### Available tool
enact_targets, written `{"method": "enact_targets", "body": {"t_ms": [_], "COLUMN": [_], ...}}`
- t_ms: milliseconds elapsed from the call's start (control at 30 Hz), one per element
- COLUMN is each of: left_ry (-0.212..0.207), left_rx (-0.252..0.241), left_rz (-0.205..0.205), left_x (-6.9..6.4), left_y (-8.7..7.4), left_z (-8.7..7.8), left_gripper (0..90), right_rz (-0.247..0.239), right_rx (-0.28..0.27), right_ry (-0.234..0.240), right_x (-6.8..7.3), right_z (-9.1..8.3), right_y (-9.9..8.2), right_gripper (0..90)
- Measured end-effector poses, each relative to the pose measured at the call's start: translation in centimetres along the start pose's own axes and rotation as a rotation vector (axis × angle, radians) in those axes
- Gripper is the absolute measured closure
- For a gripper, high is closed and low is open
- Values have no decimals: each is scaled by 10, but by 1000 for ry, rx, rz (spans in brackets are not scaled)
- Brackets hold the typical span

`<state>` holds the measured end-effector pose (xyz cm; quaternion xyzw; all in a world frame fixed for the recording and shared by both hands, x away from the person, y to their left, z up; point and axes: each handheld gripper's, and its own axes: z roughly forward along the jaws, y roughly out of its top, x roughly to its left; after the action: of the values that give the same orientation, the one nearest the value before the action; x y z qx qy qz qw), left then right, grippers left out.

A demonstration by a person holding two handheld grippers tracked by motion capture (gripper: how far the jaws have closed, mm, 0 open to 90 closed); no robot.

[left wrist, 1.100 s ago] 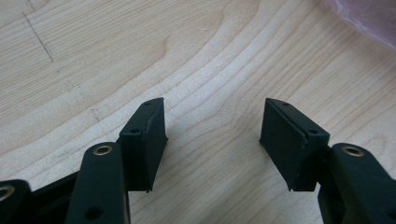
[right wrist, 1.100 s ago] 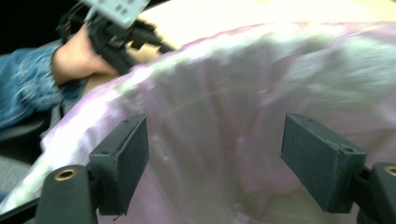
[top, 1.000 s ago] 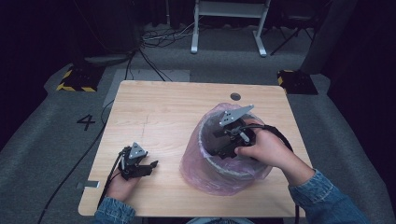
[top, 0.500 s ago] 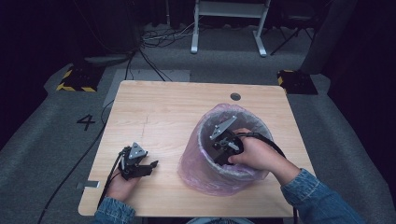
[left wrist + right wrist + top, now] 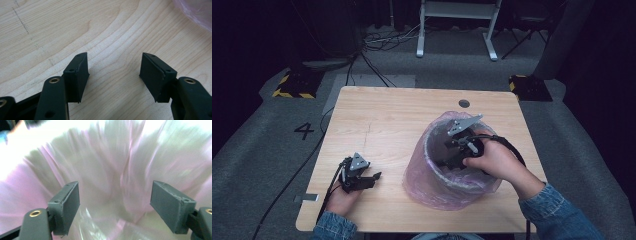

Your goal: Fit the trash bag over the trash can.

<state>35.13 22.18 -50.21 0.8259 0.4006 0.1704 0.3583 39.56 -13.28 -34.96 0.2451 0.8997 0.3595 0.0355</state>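
The right gripper (image 5: 451,159) points down into the mouth of the bin (image 5: 447,165), its jaws spread with nothing between them. In the right gripper view the pads (image 5: 65,205) frame only the pink liner bag (image 5: 110,170), which is blurred there; whether anything lies at the bottom cannot be told. The left gripper (image 5: 362,180) rests low over the table (image 5: 387,115) near its front left corner, well apart from the bin, jaws likewise spread over bare wood (image 5: 112,37).

Location of the work item: the liner bag sits inside the bin, right of centre on the table, with its top folded outward over the rim and draped down the outer wall.

Handling assessment:
- The film is judged thin, light and limp; it will crumple and follow the pads rather than resist.
- It is probably slippery, and liable to stretch or tear under a sharp pull.
- The bin looks light and may shift or tip if the bag drags on it.

Recommended grip point: pinch a gathered fold of film at the rim overhang, where layers double, rather than a single taut sheet on the inner wall. Steady the bin with the left gripper.
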Motion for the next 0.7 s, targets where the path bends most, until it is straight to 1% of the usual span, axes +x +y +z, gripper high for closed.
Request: {"method": "enact_targets", "body": {"t_ms": [67,100,200,300,367,433,567,667,700], "left_ry": [1,0,0,1,-1,0,0,1,-1], "left_rx": [-1,-1,-1,-1,-1,-1,-2,-2,-3], "left_rz": [-1,-2,-2,0,-1,0,0,1,-1], "left_x": [0,0,0,0,0,0,0,0,0], "left_y": [0,0,0,0,0,0,0,0,0], "left_z": [0,0,0,0,0,0,0,0,0], "left_gripper": [396,396,396,396,396,396,396,396,395], "right_rz": [2,1,22,32,32,38,59,82,87], "right_rx": [-65,-88,-175,-220,-252,-251,-201,-176,-157], "right_ry": [-15,-23,-71,-108,-120,-129,-141,-142,-141], "right_x": [-1,-2,-9,-14,-16,-19,-26,-29,-30], "right_z": [-11,-14,-24,-28,-29,-27,-17,-12,-10], "right_y": [8,10,18,23,27,29,28,26,24], "right_gripper": [244,245,249,250,250,262,298,303,305]}}
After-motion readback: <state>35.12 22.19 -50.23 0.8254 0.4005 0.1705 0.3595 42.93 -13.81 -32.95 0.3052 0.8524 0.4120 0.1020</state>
